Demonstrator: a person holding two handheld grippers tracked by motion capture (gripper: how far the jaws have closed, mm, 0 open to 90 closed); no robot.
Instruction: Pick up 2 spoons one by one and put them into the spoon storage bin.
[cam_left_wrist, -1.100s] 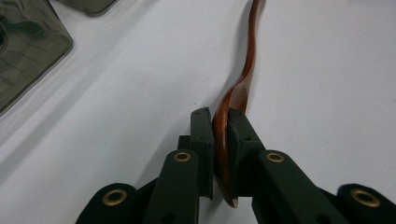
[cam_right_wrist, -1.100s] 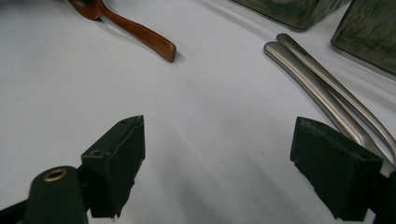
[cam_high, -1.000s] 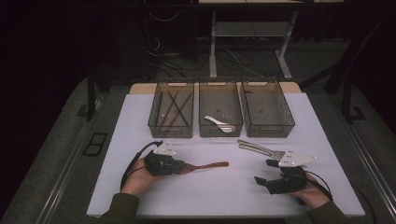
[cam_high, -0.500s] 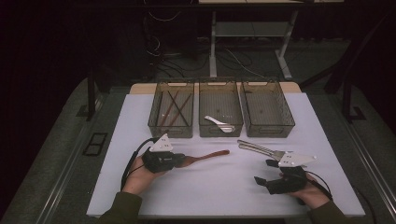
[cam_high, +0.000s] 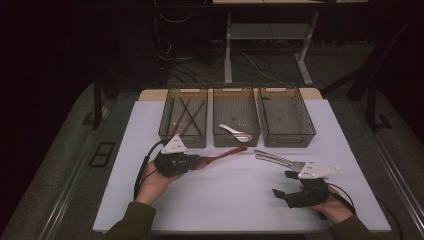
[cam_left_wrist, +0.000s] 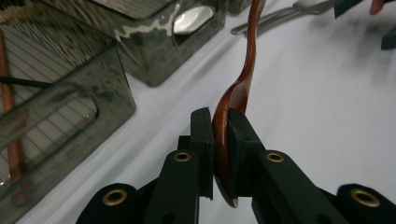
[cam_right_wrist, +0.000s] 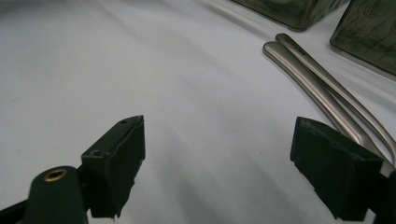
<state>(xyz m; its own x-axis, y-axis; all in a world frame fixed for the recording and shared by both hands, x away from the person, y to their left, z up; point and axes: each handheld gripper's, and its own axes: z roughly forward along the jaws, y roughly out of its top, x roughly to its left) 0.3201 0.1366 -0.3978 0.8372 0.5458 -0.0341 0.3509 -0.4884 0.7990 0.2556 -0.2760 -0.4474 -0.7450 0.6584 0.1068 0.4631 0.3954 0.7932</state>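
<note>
Left claw (cam_left_wrist: 220, 154) clenched on brown spoon (cam_left_wrist: 243, 79) by its bowl end; handle runs out ahead of the claw, off the counter (cam_high: 240, 200), toward the middle bin (cam_high: 236, 116). Right claw (cam_right_wrist: 219, 172) released, jaws wide, nothing between; two metal utensils (cam_right_wrist: 322, 88) just ahead to its right.

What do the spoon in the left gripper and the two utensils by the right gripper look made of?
Spoon: apparently wood, reddish-brown with a glossy varnished sheen. Two utensil handles: likely stainless steel, grey with a brushed satin shine.
</note>
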